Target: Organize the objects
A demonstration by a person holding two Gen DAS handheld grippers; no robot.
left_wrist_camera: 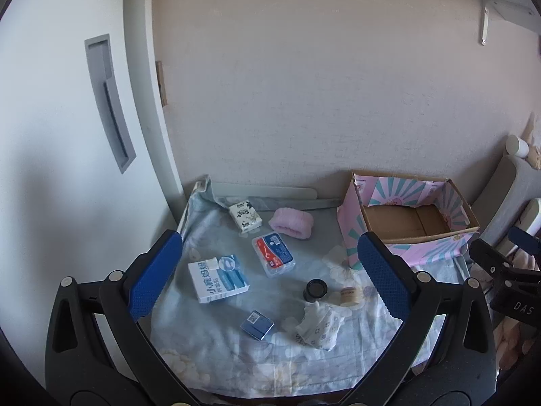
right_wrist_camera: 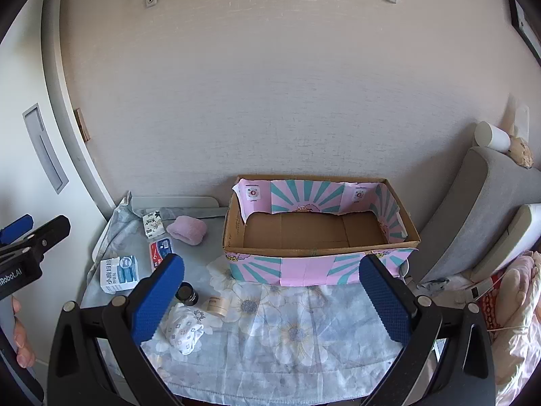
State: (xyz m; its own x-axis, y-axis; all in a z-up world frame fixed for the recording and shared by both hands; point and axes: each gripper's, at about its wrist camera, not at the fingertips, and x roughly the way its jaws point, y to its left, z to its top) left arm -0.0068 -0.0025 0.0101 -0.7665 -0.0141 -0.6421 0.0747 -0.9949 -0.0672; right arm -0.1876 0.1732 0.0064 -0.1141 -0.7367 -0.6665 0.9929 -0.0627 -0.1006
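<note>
Both claws, left gripper (left_wrist_camera: 267, 280) and right gripper (right_wrist_camera: 270, 291), hang spread wide and empty over my floral cloth (right_wrist_camera: 287, 331), the right one's blue pad half hiding the floss-pick box (right_wrist_camera: 159, 250) left of the empty cardboard box (right_wrist_camera: 318, 250).

"小鹿妈妈" on the white-blue box (left_wrist_camera: 219, 279); "DAS" on the right tongs (left_wrist_camera: 522, 306).

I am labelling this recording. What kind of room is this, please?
Probably a bedroom at home: a floral sheet covers the surface, a grey padded headboard stands at the right, and a tissue pack lies there.
</note>
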